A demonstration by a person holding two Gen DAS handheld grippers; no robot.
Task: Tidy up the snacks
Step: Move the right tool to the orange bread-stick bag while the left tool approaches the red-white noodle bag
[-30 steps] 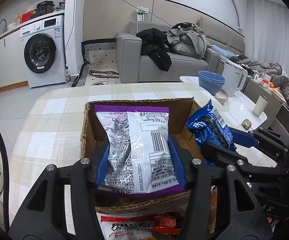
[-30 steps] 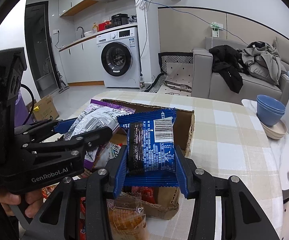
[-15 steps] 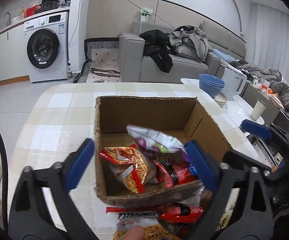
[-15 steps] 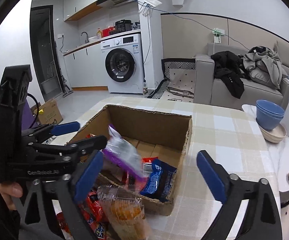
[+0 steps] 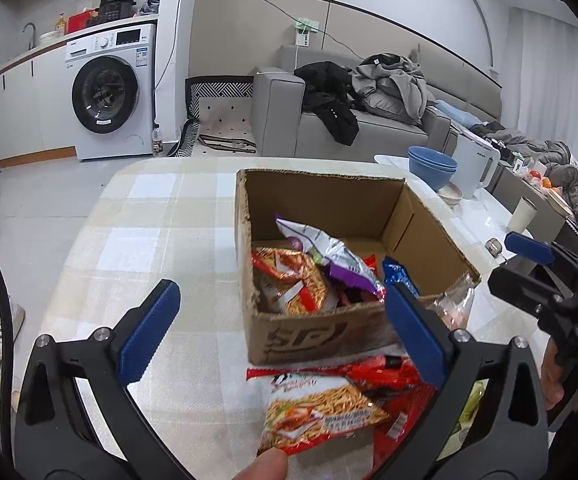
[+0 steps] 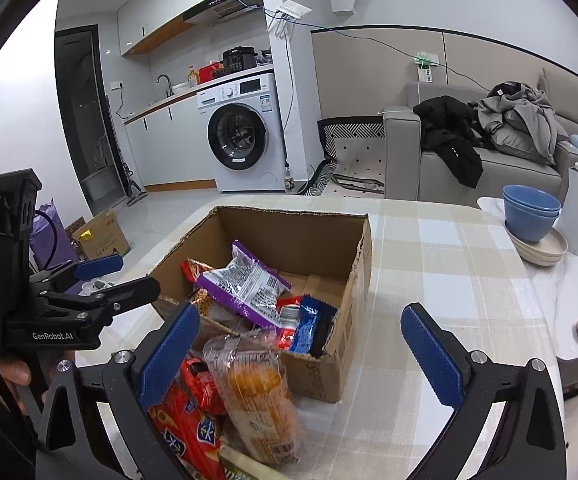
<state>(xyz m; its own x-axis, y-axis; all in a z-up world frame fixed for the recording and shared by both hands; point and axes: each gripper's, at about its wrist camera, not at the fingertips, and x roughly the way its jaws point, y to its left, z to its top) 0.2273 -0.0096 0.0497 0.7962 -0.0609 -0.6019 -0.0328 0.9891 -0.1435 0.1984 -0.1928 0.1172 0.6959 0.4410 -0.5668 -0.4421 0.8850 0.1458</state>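
The open brown cardboard box [image 6: 353,264] on the checked tablecloth already holds the purple-and-silver packet [image 6: 245,280] and the blue wrapper [image 6: 313,326]; the next pick should come from the loose pile just in front, squeezing one bag at its middle. The left gripper [image 5: 277,328] and right gripper [image 6: 299,344] both hover wide apart and empty above that pile, level and aimed at the box, the orange-and-red noodle-snack packet [image 5: 321,412] lying under the left one.

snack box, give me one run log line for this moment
phase: between picks | left gripper: open, empty | right gripper: open, empty | cardboard box: purple packet, blue packet inside | loose snacks on table before box
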